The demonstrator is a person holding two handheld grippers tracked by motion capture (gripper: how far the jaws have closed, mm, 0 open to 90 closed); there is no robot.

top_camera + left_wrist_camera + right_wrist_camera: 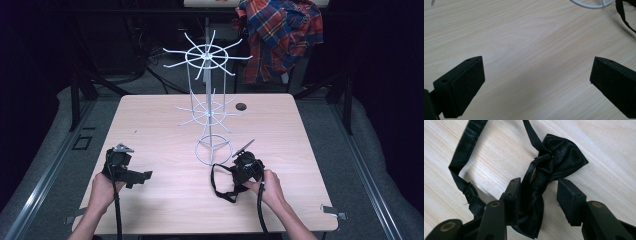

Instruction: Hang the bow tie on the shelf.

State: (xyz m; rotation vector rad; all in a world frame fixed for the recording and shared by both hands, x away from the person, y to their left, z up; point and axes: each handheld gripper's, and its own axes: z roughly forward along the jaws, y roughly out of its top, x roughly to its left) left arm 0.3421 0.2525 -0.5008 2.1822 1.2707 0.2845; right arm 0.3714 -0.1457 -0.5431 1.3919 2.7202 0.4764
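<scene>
High view: right gripper [248,169] sits low on the counter [165,125], just in front of the ring base of a white wire rack [207,90]. A black bow tie [242,172] lies under and beside it, its thin neck strap [216,185] looping out to the left on the wood. Left gripper [131,176] rests well apart at the left, nothing near it. A plaid shirt [280,35] hangs behind the counter.

Left gripper view: fingers [464,87] spread wide, bare wood between them, holding nothing. The rack's base ring [591,3] and a bit of the strap [624,17] show at the top right.

Right gripper view: the fingers [571,200] are partly closed around the bow tie [564,155]. The satin bunches against the left finger; the right one stands just clear of the cloth, so I would not call it a firm grip yet. The strap [461,152] and its clasp trail off to the left.

Handling, as a judgement: very light, soft and floppy; the satin is slick, so it can slide out of a loose pinch. Not fragile. Best taken at the centre knot or the bunched wing, where the cloth is thickest. The strap will dangle and may snag on the rack's arms.
</scene>
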